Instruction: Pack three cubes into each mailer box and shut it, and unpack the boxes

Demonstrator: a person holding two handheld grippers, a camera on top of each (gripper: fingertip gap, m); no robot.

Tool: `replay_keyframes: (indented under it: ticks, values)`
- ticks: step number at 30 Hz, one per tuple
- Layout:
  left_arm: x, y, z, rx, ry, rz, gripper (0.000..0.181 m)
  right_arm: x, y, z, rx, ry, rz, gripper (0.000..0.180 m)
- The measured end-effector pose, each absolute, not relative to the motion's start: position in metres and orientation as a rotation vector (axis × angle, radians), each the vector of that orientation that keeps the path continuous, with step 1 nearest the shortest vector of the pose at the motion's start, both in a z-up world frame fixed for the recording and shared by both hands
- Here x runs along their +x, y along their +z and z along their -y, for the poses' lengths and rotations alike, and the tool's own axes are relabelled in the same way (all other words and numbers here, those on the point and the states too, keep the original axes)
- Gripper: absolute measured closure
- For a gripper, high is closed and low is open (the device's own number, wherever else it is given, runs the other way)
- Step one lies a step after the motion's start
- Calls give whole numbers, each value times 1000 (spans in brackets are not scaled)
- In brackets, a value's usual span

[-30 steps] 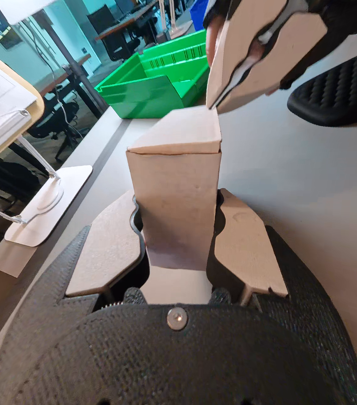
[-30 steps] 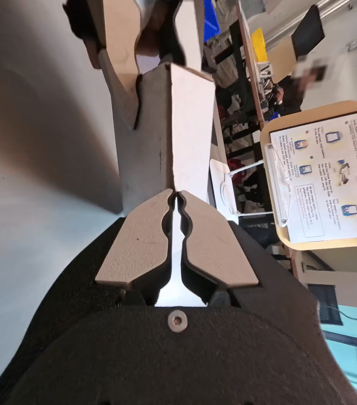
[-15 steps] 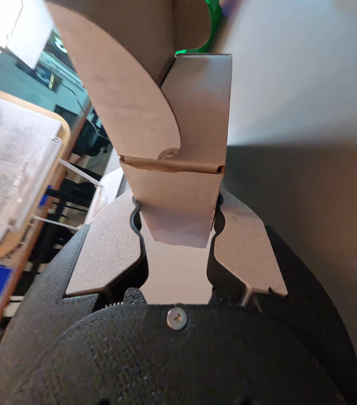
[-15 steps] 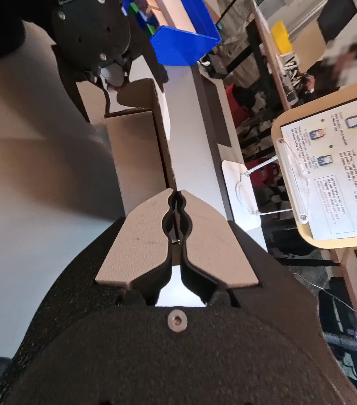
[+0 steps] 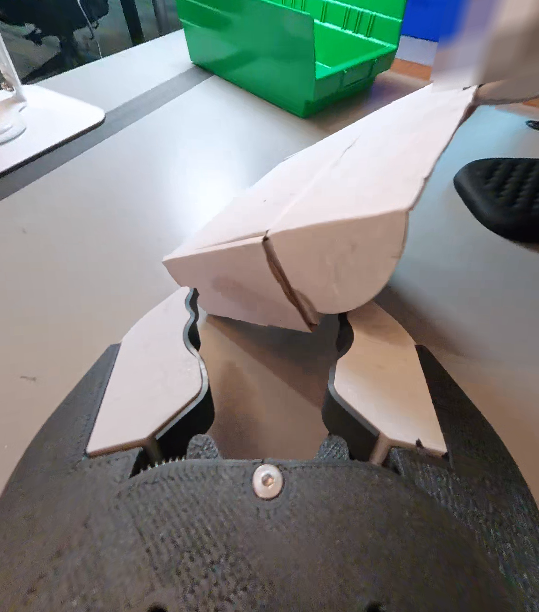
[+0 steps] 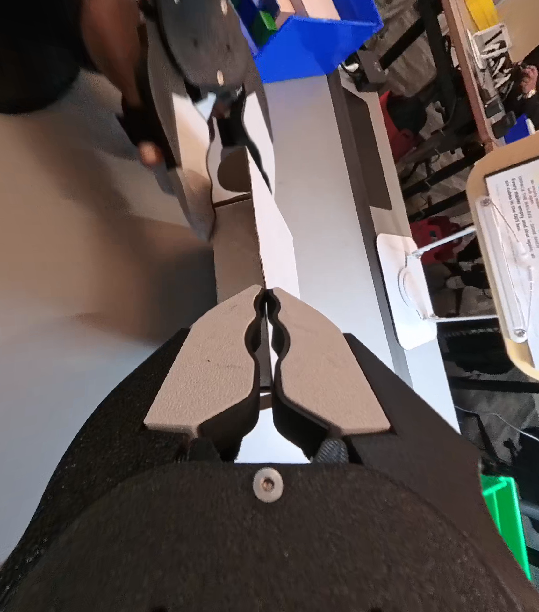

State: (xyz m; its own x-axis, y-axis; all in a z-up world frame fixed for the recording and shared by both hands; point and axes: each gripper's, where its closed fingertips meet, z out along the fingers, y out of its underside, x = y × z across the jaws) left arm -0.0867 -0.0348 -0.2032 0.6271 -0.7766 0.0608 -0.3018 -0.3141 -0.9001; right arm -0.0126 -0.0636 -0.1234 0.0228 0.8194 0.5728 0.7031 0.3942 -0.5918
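A brown cardboard mailer box [image 5: 311,238] hangs tilted low over the grey table [image 5: 79,265]. Its near end with a rounded flap sits between the fingertips of my left gripper [image 5: 268,306], whose jaws stand apart at the box's width and press on it. My right gripper [image 6: 268,291] is shut on the thin edge of the box's lid flap [image 6: 274,251] and shows blurred at the upper right of the left wrist view [image 5: 475,92]. The left gripper shows far off in the right wrist view [image 6: 228,185]. No cubes are in view.
A green bin [image 5: 278,49] stands at the back of the table and a blue bin [image 6: 311,39] beyond it. A black textured pad [image 5: 519,198] lies at the right. A white stand base [image 5: 13,116] holds an instruction board [image 6: 526,265] at the table's edge.
The box stood upright and shut in my left gripper. My right gripper closed on the lid edge and pulled it open. The box now lies tilted, stretched between both grippers.
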Motion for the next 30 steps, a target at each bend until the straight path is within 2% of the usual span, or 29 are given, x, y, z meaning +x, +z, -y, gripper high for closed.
replay_keyframes:
  ticks: [1, 3, 7, 8, 10, 12, 15, 18, 19, 23, 28, 30]
  values:
    - [-86, -205, 32, -1888, -613, -844, 108, -15, -121, 64, -1346, 162, 1716, 179]
    - [-86, -206, 31, -1892, -613, -827, 142, -19, -117, 61, -1319, 151, 1727, 179]
    - [-89, -216, 34, -1865, -435, -952, 177, -23, -110, 58, -1328, 237, 1748, 179]
    - [-89, -219, 36, -1867, -416, -976, 172, -24, -108, 58, -1332, 272, 1747, 179]
    - [-84, -218, 44, -1885, -511, -983, 135, -24, -106, 55, -1331, 270, 1746, 179]
    - [-79, -206, 52, -1899, -732, -912, 116, -22, -108, 54, -1329, 273, 1746, 179]
    - [-90, -188, 41, -1892, -914, -672, 113, -22, -110, 59, -1322, 352, 1723, 179]
    - [-92, -182, 29, -1876, -936, -558, 102, -26, -118, 66, -1292, 382, 1740, 179]
    - [-90, -183, 28, -1885, -939, -547, 101, -28, -120, 66, -1277, 367, 1746, 179]
    - [-100, -194, 17, -1889, -687, -562, 123, -33, -125, 73, -1253, 413, 1767, 179]
    - [-103, -199, 17, -1880, -452, -679, 132, -31, -123, 71, -1259, 461, 1776, 179]
    - [-102, -204, 19, -1884, -404, -728, 147, -30, -120, 67, -1282, 489, 1772, 179]
